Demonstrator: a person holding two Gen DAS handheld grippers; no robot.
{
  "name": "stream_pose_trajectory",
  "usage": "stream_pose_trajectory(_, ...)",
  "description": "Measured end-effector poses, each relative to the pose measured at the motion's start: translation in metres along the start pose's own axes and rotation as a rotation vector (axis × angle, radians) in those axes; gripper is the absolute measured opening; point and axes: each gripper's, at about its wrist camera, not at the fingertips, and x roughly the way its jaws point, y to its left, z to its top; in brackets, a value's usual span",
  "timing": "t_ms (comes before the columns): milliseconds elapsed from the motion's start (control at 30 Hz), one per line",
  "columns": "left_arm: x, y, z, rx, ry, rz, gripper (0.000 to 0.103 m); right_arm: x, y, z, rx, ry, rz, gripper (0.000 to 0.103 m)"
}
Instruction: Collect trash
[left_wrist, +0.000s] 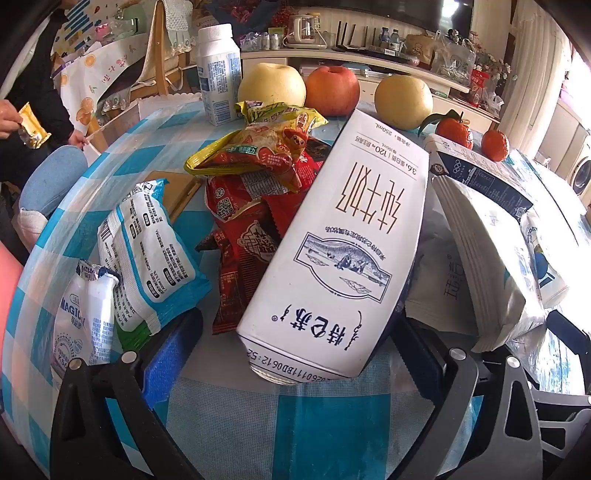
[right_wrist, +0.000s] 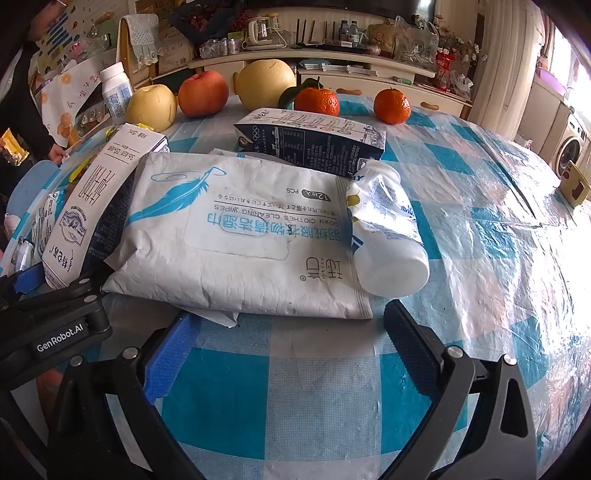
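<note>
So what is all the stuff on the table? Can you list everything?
milk carton: 1, white, leaning on the wrappers, between the left gripper's fingers
dark carton: 1, navy and white, lying behind the wipes pack
wipes pack: 1, white with a blue feather, middle of the table
squashed bottle: 1, white, lying against the wipes pack
snack wrappers: a pile, red and yellow, left of the milk carton
blue-white packets: 2, near the left edge
standing bottle: 1, white, at the back
pears: 3, yellow, back row
apple: 1, red, back row
oranges: 2, back row
table: 1, blue-white checked cloth
left gripper: open around the milk carton
right gripper: open, before the wipes pack
</note>
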Motion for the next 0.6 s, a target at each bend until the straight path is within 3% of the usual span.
stream_pose_trajectory(600, -0.0004, 0.0004, -0.0004, 0.009, 0.003, -0.007, 0.098, -0.0002, 0.0000, 0.0005, 0.001, -0.001, 0.000, 0.099)
